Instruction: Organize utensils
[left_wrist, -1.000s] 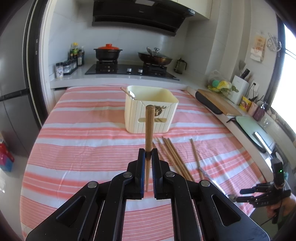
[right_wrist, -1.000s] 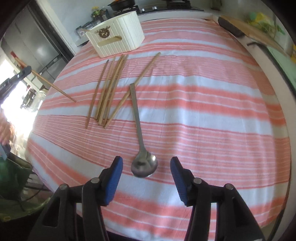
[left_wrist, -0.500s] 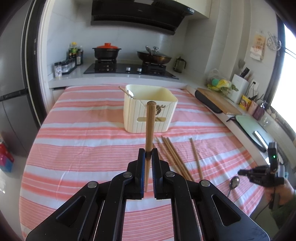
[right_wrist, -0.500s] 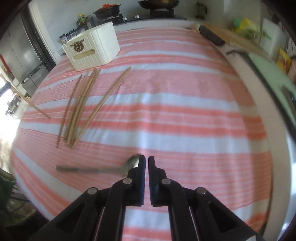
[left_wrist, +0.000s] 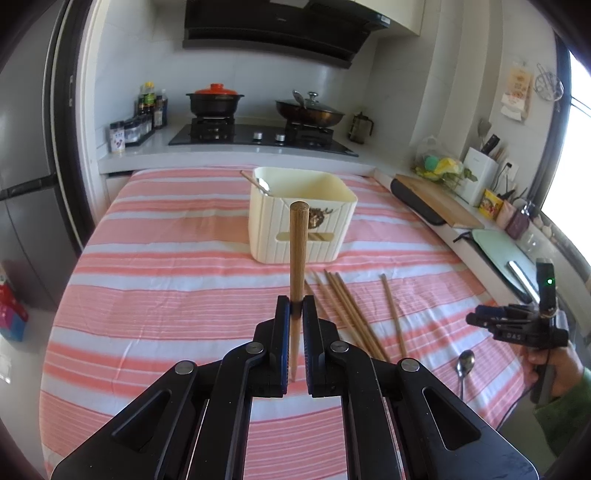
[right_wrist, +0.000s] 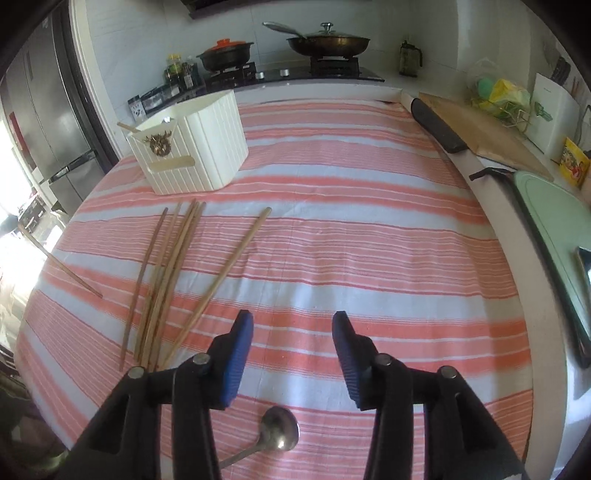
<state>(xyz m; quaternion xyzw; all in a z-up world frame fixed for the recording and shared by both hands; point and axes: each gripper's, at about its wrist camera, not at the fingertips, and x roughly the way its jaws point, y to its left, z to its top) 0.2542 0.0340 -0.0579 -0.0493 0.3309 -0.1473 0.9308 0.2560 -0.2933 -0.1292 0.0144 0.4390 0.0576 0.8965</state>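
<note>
From my left wrist, my left jaws (left_wrist: 293, 314) were clamped on one chopstick (left_wrist: 298, 254), which stood nearly upright between them, its thick end up in front of the bin (left_wrist: 301, 218). The cream bin sat on the striped bench (left_wrist: 166, 280) and held a spoon and a stick leaning at its back left corner. The loose chopsticks (left_wrist: 343, 302) lay on the cloth between bin and jaws, one a little apart to the right. Only this view showed my right jaws (left_wrist: 480, 317) from outside, gripped in a hand (left_wrist: 554, 369) at the bench's right edge, with the spoon (left_wrist: 464, 363) lying just below them, bowl toward the bin.

From my right wrist, my right jaws (right_wrist: 291, 325) were opening, blue pads (right_wrist: 236, 354) well apart, nothing between them but cloth. The spoon (right_wrist: 279, 434) lay on the bench (right_wrist: 369, 229) beneath them, bowl up the frame, handle running down and left. The chopsticks (right_wrist: 170, 273) fanned out to the left, near the bin (right_wrist: 192, 147). At the far left edge the held chopstick (right_wrist: 59, 266) showed slanting, but glare hid the jaws holding it.
</note>
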